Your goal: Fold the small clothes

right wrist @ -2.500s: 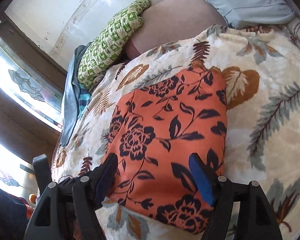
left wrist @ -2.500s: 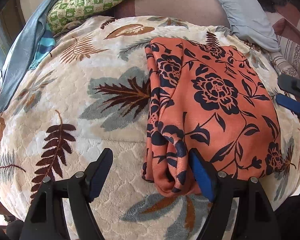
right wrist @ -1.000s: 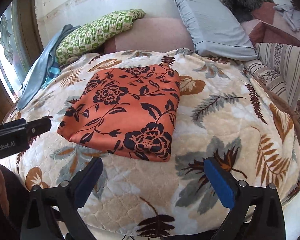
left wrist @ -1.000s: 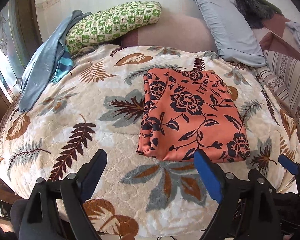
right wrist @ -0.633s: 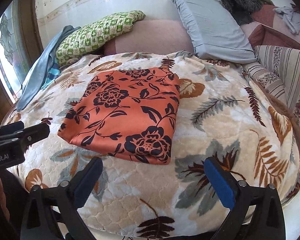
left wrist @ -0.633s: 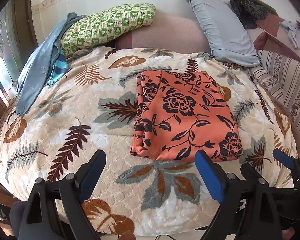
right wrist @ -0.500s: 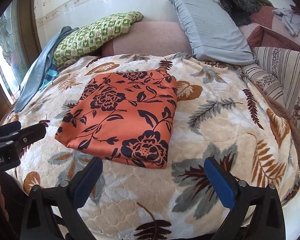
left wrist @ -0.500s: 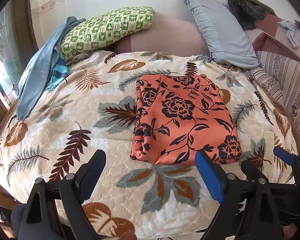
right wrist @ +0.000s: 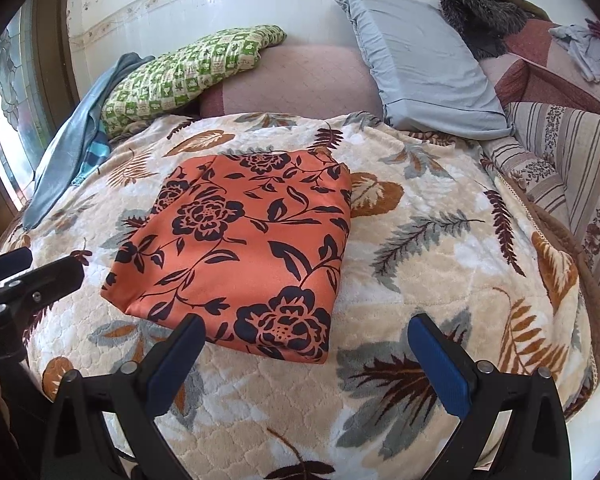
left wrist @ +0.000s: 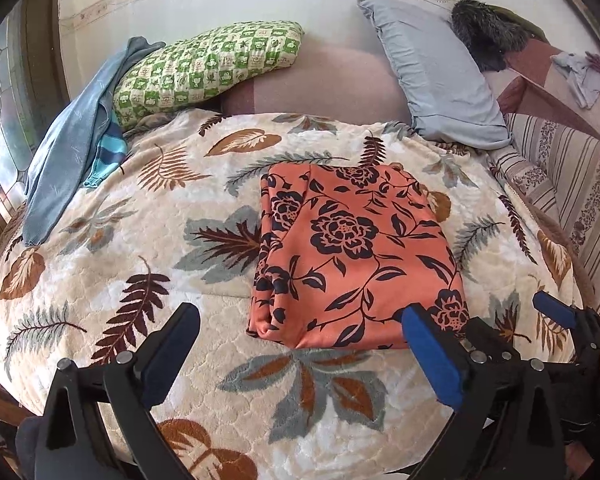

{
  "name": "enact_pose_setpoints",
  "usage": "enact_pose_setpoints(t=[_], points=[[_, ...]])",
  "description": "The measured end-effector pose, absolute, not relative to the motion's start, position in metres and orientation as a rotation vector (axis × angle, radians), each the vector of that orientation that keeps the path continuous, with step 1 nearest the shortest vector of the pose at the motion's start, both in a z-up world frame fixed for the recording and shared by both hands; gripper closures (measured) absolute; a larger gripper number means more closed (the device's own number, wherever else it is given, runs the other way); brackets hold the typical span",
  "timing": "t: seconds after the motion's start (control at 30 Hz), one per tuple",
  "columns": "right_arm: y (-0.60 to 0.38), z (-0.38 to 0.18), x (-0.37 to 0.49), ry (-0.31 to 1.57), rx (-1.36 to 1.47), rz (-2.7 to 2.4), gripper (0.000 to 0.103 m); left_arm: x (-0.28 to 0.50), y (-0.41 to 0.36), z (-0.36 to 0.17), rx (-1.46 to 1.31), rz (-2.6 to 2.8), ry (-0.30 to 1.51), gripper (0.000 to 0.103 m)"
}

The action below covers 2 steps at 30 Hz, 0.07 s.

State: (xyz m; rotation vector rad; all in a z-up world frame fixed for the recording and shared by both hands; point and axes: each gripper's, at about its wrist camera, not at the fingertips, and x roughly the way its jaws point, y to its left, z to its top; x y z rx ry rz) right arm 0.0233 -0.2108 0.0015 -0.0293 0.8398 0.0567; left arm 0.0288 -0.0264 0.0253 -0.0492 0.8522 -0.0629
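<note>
An orange garment with a dark floral print (left wrist: 352,252) lies folded into a flat rectangle on the leaf-patterned blanket (left wrist: 140,240); it also shows in the right wrist view (right wrist: 244,256). My left gripper (left wrist: 300,348) is open and empty, held back from the garment's near edge. My right gripper (right wrist: 306,364) is open and empty, just short of the garment's near right corner. Neither gripper touches the cloth. The right gripper's tip shows at the right in the left wrist view (left wrist: 556,312); the left gripper shows at the left in the right wrist view (right wrist: 28,276).
A green checked pillow (left wrist: 204,68) and a grey-blue pillow (left wrist: 436,76) lean at the back. A blue cloth (left wrist: 68,140) hangs at the far left by the window. A striped cushion (left wrist: 572,188) lies along the right edge. The blanket's front edge drops off below the grippers.
Both grippers have pulled back from the folded garment, which they let go and left lying flat. In the last half second there is only a slight further shift.
</note>
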Motion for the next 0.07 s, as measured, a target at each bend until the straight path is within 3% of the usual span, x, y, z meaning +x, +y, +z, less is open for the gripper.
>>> enact_pose_setpoints(t=[0.07], points=[[-0.2114, 0.0025, 0.0257, 0.838, -0.029, 0.054, 0.001, 0.0322, -0.0278, 0.0261, -0.046, -0.064, 0.857, 0.002]])
